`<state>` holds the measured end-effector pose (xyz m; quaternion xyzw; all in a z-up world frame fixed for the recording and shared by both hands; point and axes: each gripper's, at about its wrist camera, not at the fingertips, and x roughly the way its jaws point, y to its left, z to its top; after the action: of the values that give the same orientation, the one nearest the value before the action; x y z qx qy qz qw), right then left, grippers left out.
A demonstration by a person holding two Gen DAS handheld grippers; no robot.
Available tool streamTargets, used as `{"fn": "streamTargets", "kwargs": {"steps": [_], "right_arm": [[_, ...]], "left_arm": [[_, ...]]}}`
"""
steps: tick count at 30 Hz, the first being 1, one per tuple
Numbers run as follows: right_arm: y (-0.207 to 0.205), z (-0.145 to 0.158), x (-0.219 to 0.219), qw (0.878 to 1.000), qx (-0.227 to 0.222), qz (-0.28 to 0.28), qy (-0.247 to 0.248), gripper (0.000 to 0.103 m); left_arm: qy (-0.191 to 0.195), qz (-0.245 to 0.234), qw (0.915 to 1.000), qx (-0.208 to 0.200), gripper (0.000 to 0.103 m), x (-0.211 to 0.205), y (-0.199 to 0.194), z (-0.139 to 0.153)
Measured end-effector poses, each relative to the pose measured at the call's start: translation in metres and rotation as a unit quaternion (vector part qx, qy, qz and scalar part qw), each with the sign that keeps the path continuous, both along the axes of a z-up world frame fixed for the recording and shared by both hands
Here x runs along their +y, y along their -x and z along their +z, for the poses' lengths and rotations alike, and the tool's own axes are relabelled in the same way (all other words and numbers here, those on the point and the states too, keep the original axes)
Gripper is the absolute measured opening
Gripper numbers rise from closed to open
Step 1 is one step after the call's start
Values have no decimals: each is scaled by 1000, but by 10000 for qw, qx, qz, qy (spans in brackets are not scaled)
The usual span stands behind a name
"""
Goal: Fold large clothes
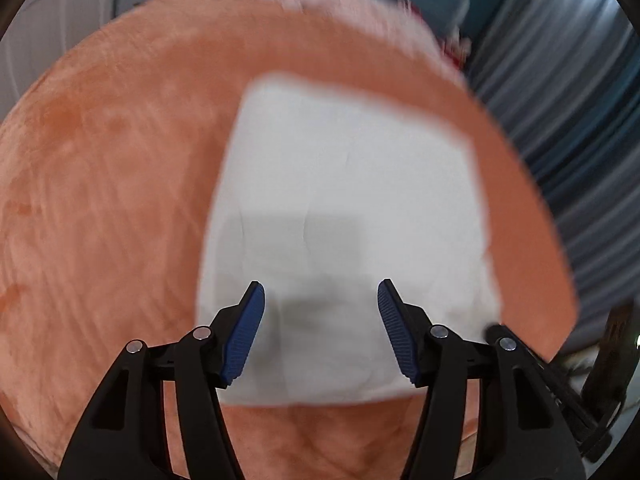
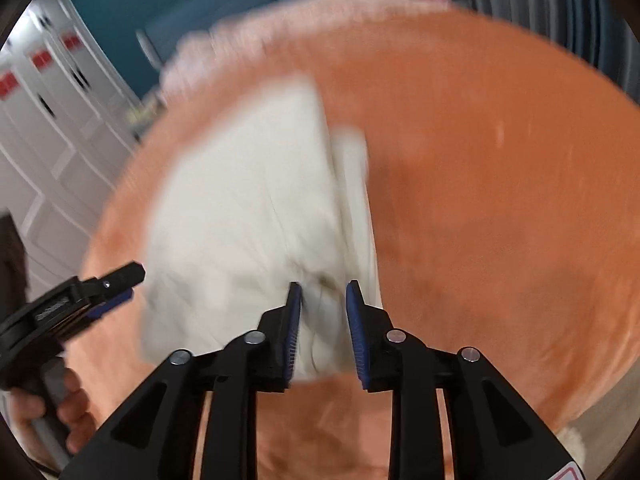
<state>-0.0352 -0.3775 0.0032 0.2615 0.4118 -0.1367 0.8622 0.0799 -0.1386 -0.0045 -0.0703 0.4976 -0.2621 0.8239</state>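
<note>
A: Left wrist view?
B: The left gripper [image 1: 320, 292] has wide, empty jaws over the folded white cloth [image 1: 344, 216], lying on the orange blanket [image 1: 120, 184].
A: Right wrist?
B: The right gripper [image 2: 323, 292] has narrow jaws around a cloth fold; grip unclear.

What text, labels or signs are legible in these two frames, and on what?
None can be read.
Red labels on the white cabinet doors: blurred, no characters legible.
Marking on the left gripper body, seen from the right wrist view: too small and blurred to read.
Red-edged sticker at the bottom corner of the right gripper body: cut off by the frame, unreadable.
White garment and orange blanket: no print visible.
</note>
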Motion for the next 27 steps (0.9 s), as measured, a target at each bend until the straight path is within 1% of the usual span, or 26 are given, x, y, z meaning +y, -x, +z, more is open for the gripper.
{"fn": "streamTargets", "kwargs": {"steps": [1, 2, 3, 4, 5, 7, 8, 11, 12, 13, 14, 15, 16, 17, 18, 20, 21, 24, 26, 27], "right_arm": [[-7, 21, -4, 9997, -168, -65, 147, 35], [-19, 37, -9, 9993, -289, -102, 201, 46], [-30, 45, -14, 9991, -367, -109, 164, 50], [-46, 51, -20, 9990, -407, -120, 109, 51], [-69, 54, -26, 9992, -366, -128, 56, 51], [-101, 48, -32, 9997, -209, -124, -2, 51], [-122, 39, -36, 9999, -65, -94, -123, 51], [-154, 7, -44, 9985, 258, -199, -436, 51], [-162, -2, -46, 9982, 363, -236, -425, 51], [-165, -10, -44, 9981, 422, -201, -398, 48], [-167, -18, -41, 9982, 452, -130, -362, 25], [-169, -23, -40, 9984, 463, -59, -325, 6], [-166, -23, -41, 9987, 364, -85, -347, 6], [-158, -16, -45, 9993, 79, -215, -312, 4], [-156, -11, -46, 9992, -62, -305, -248, 3], [-149, -10, -50, 9987, -167, -485, -45, 2], [-151, -18, -49, 9986, -37, -520, 130, 2], [-156, -53, -51, 9978, 383, -455, 281, 2], [-155, -70, -49, 9969, 510, -429, 423, 2], [-155, -74, -49, 9967, 526, -413, 461, 2]], "left_arm": [[40, 53, 9999, -112, 57, 2, -8, 13], [77, 68, 9997, -209, 57, 2, -19, 25], [94, 107, 9994, -327, 57, 0, -31, 36], [59, 173, 9989, -429, 57, -2, -40, 43], [-13, 233, 9982, -544, 57, -7, -50, 50], [-143, 255, 9975, -643, 57, -16, -67, 55], [-207, 231, 9976, -624, 57, -23, -77, 54], [-359, 197, 9981, -461, 57, -38, -98, 37], [-384, 175, 9984, -384, 57, -42, -103, 29], [-457, 170, 9984, -294, 57, -47, -109, 20], [-541, 158, 9982, -212, 57, -52, -113, 10], [-580, 149, 9981, -163, 57, -55, -112, 5], [-641, 134, 9978, -97, 57, -61, -115, -3], [-649, 102, 9978, -84, 57, -64, -116, -6], [-654, 69, 9978, -95, 57, -67, -116, -8], [-755, -18, 9970, -188, 57, -78, -115, -11], [-799, -64, 9966, -203, 57, -83, -115, -15], [-912, -136, 9957, -118, 57, -95, -116, -31], [-974, -182, 9948, -251, 57, -102, -111, -38], [-1067, -214, 9935, -346, 58, -106, -108, -42]]}}
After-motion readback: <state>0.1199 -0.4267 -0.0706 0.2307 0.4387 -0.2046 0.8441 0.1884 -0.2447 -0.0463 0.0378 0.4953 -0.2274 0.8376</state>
